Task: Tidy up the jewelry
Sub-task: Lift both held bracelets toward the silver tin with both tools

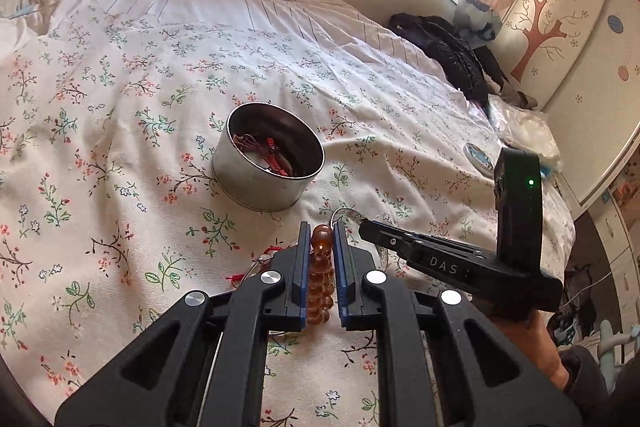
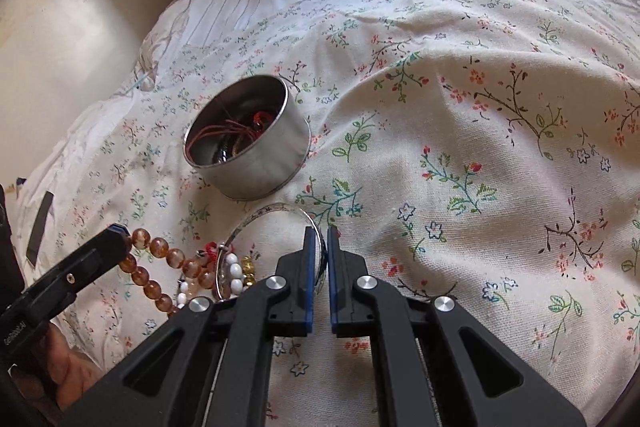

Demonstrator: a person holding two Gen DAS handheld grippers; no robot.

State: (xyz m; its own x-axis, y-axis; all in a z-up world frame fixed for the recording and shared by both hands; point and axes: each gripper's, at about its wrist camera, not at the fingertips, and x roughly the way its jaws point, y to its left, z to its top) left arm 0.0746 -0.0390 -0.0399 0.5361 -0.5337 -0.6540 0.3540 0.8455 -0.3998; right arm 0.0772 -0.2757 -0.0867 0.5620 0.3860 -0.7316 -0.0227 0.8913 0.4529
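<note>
Pickup step: left claw (image 1: 321, 227) pinching amber bead bracelet (image 1: 320, 279), right claw (image 2: 317, 229) pressed on clear bangle (image 2: 276, 213) (both on bedspread (image 2: 460, 107), near tin (image 2: 256, 143)). Next, probably: lift, carry over tin, release.

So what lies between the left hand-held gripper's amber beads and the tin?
Only bare floral bedsheet between amber bead bracelet and tin, in the left wrist view.

Amber beads (image 2: 154, 247); silver tin (image 1: 267, 157); white bedsheet (image 1: 120, 87), red-green floral print.
</note>
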